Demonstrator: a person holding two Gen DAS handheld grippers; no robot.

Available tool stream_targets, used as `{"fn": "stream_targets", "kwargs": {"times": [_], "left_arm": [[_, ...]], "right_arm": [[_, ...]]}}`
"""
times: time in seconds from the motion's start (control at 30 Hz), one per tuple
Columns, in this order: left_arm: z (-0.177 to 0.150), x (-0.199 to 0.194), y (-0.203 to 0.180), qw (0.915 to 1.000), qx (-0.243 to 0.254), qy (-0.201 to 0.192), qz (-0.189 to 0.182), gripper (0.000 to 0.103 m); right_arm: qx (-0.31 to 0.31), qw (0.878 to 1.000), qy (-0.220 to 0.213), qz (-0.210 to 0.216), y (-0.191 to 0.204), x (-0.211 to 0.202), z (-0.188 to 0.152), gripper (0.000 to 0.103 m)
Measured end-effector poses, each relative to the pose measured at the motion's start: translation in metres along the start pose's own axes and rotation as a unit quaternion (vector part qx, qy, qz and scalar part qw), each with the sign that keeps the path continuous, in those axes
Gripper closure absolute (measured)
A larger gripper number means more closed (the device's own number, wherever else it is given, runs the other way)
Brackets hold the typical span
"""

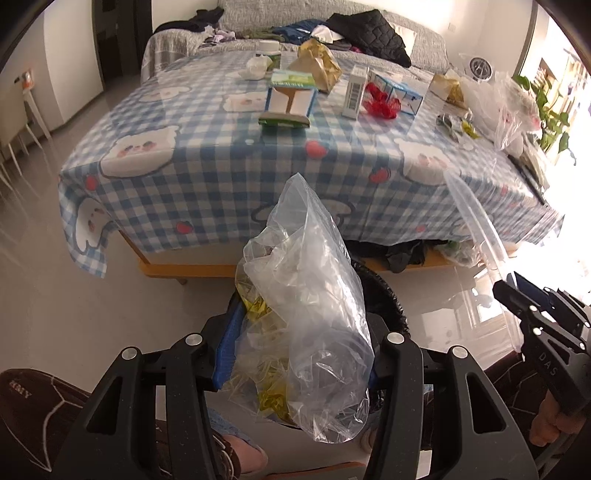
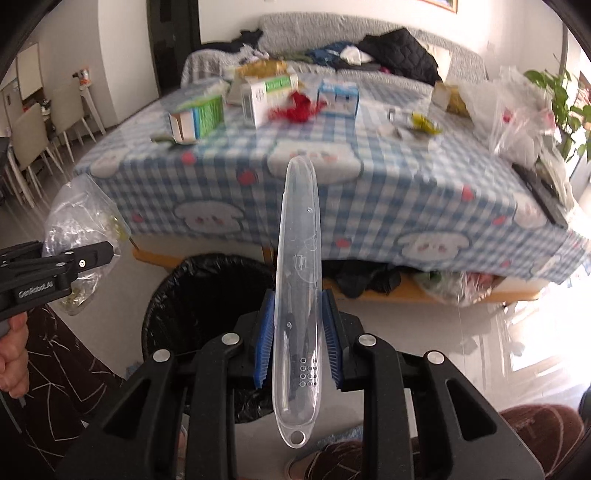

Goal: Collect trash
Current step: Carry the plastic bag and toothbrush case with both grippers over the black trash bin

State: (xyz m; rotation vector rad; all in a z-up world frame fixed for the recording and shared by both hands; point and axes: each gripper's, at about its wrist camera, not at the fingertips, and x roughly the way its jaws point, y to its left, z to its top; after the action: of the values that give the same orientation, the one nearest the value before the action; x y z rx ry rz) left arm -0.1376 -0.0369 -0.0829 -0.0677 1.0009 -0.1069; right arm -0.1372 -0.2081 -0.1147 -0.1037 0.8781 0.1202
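Observation:
My left gripper (image 1: 295,347) is shut on a crumpled clear plastic bag (image 1: 314,295) with yellow scraps inside, held above the black-lined trash bin (image 1: 388,295). My right gripper (image 2: 298,332) is shut on a long clear plastic case (image 2: 298,273), upright, just in front of the bin (image 2: 207,288). The case (image 1: 476,225) and right gripper (image 1: 517,291) show at the right of the left wrist view; the bag (image 2: 79,225) and left gripper (image 2: 99,254) show at the left of the right wrist view.
A low table with a blue checked cloth (image 1: 258,162) holds cartons (image 1: 356,92), red wrapping (image 1: 380,101), a brown paper bag (image 1: 317,68) and a clear bag (image 1: 513,107). A sofa with clothes (image 1: 369,33) stands behind. Slippered feet (image 1: 33,406) are below.

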Motion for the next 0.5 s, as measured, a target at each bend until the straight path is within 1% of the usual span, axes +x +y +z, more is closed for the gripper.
{"fn": "stream_targets", "kwargs": {"times": [0.07,0.13,0.33,0.5], "left_arm": [[-0.003,0.005,-0.002,1.0000,-0.002,0.004,-0.004,0.053],[-0.007,0.010,-0.005,1.0000,0.002,0.005,-0.006,0.053],[-0.015,0.026,-0.006,0.9999,0.002,0.014,0.003,0.053],[-0.021,0.044,-0.004,0.9996,-0.002,0.026,0.014,0.053]], "right_arm": [[-0.002,1.000,0.015,0.000,0.005,0.008,-0.004,0.079],[0.000,0.999,0.032,0.008,0.011,0.015,-0.009,0.079],[-0.001,0.998,0.061,0.001,0.023,0.037,-0.019,0.079],[0.016,0.995,0.093,0.020,0.025,0.056,-0.026,0.079]]}}
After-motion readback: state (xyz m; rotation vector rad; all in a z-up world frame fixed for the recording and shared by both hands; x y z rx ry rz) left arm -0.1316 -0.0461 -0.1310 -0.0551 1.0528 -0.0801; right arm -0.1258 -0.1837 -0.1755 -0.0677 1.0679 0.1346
